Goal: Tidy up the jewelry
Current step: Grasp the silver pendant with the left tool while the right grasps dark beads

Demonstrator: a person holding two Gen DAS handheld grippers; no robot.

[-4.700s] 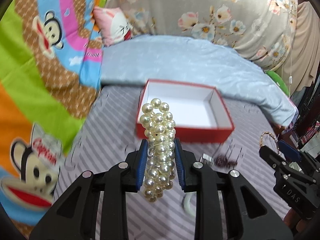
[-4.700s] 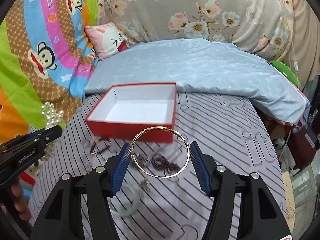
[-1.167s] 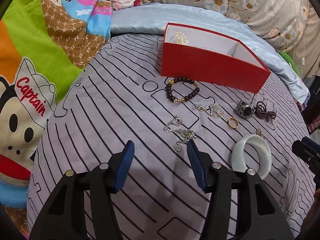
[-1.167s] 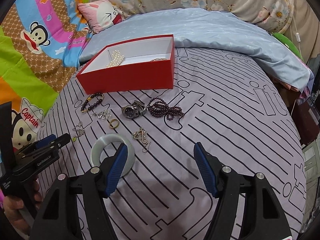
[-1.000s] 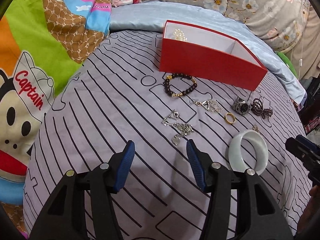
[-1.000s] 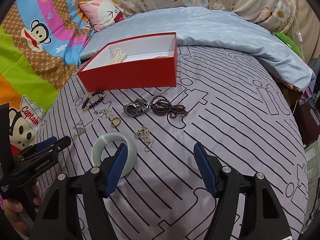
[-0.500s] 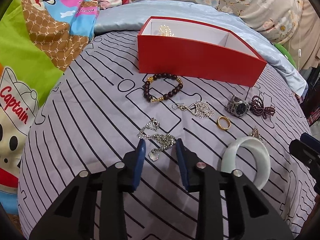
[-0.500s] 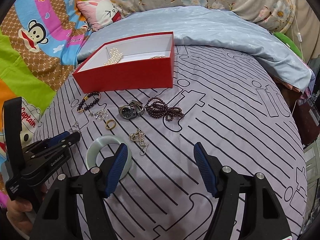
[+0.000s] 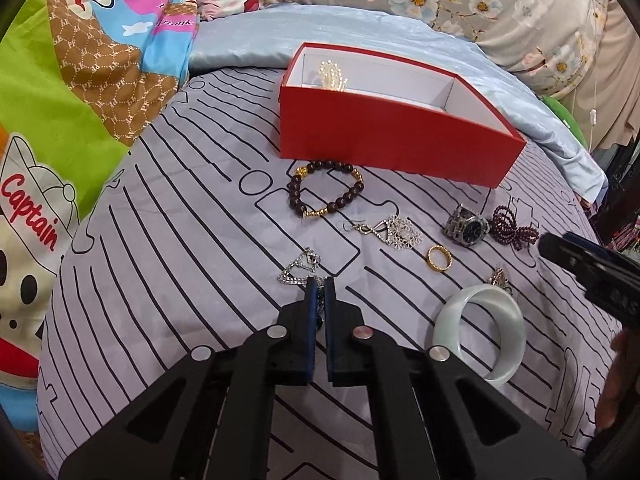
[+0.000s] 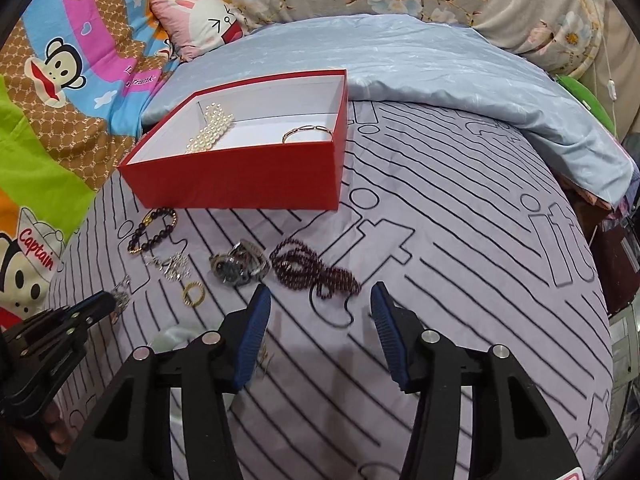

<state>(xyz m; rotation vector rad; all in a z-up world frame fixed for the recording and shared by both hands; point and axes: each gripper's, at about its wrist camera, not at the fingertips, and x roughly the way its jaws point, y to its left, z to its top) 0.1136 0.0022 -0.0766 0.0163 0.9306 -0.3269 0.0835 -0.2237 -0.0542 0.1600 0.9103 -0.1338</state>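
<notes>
Left gripper (image 9: 319, 285): jaws just closed, pinching the silver chain (image 9: 298, 270) on the bedsheet (image 9: 160, 240), at 7 o'clock from the red box (image 9: 392, 148). Right gripper (image 10: 320, 304): jaws have been narrowing, half open, nothing between, dark bead strand (image 10: 312, 270) just beyond at 12 o'clock.

Even, bright indoor light falls across the striped bedsheet (image 9: 168, 248), leaving only faint, soft shadows beneath the tongs. Both fisheye views bow straight lines strongly and darken to black at the corners. Focus is sharp, with no glare.
</notes>
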